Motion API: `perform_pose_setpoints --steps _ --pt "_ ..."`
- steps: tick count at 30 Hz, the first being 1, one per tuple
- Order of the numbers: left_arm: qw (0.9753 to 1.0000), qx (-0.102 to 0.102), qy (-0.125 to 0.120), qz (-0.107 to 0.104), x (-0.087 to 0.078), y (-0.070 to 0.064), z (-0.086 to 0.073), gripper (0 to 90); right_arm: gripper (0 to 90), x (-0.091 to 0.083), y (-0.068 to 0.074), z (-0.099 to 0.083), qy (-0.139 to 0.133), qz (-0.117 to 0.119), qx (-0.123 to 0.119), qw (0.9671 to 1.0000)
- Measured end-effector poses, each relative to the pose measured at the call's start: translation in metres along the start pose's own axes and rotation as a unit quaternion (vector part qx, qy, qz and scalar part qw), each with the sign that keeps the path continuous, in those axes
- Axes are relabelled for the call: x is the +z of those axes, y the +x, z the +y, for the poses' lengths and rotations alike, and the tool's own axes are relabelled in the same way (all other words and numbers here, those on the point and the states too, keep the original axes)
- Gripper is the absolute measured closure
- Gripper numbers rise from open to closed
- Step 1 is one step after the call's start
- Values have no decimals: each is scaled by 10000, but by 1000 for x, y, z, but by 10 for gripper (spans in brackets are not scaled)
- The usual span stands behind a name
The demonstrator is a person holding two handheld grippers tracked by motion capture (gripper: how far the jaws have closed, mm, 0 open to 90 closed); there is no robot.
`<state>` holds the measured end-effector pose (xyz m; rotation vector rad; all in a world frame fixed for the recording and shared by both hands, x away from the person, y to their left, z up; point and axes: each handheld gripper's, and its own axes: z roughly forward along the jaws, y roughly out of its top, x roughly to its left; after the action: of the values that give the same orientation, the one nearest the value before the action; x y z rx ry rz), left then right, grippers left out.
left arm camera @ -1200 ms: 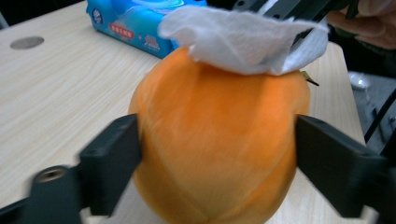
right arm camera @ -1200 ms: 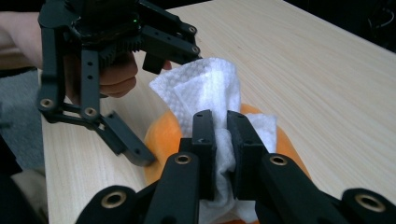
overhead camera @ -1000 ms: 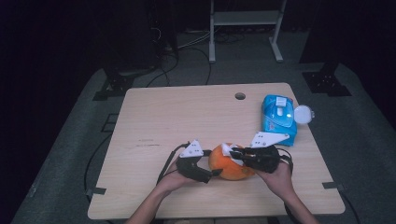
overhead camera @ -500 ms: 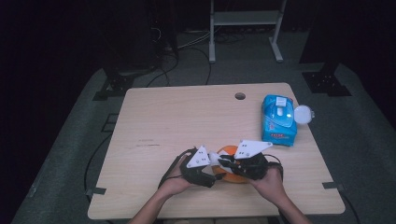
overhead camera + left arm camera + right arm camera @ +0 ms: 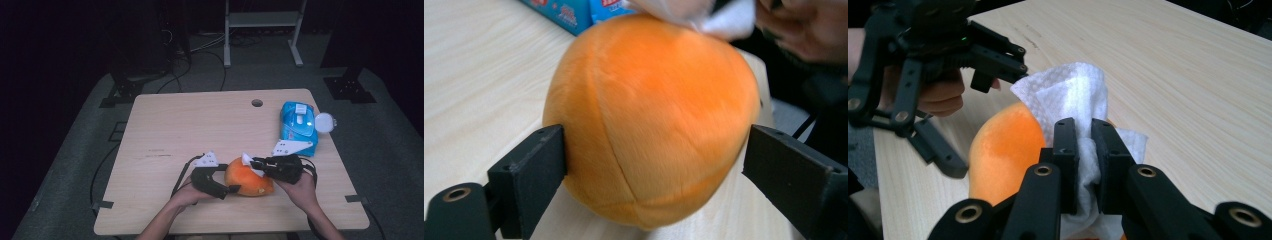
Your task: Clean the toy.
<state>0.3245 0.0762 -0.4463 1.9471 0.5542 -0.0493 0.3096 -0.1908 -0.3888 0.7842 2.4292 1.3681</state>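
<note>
From the high view, an orange plush ball (image 5: 248, 177) sits on the bench (image 5: 190, 130) close to its near edge, a little right of the middle. The left claw (image 5: 231, 189) reaches in from the ball's left side, held by the left hand (image 5: 187, 196). The right claw (image 5: 256, 163) lies over the ball's top right, held by the right hand (image 5: 300, 190), with a white wipe (image 5: 246, 160) showing at its tip. A blue pack of wipes (image 5: 298, 127) with its round lid flipped open lies near the right edge of the bench, well apart from the ball. A small round hole (image 5: 257, 103) shows in the bench near its far edge.

In the left gripper view, the left claw (image 5: 654, 165) is spread, one jaw on each side of the plush ball (image 5: 649, 115); the left jaw touches the plush, while the right jaw stands just off it. The ball rests on the bench (image 5: 479, 65). The white wipe (image 5: 704, 12) lies on the top of the ball, and the blue pack (image 5: 574, 11) is behind it.

In the right gripper view, the right claw (image 5: 1084, 150) is pressed together on the white wipe (image 5: 1073, 100), pinching a fold of it right over the orange ball (image 5: 1003, 150). The left claw (image 5: 955, 80) shows farther off, on the ball's far side.
</note>
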Motion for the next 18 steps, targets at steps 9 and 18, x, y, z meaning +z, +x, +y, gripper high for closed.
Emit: perform_pose_setpoints --steps 9,18 --pt "9959 793 72 430 3 -23 7 267 807 7 29 12 -6 162 -392 9991" --pt "9935 1016 192 480 3 -23 3 267 808 5 25 13 131 20 -460 9989"
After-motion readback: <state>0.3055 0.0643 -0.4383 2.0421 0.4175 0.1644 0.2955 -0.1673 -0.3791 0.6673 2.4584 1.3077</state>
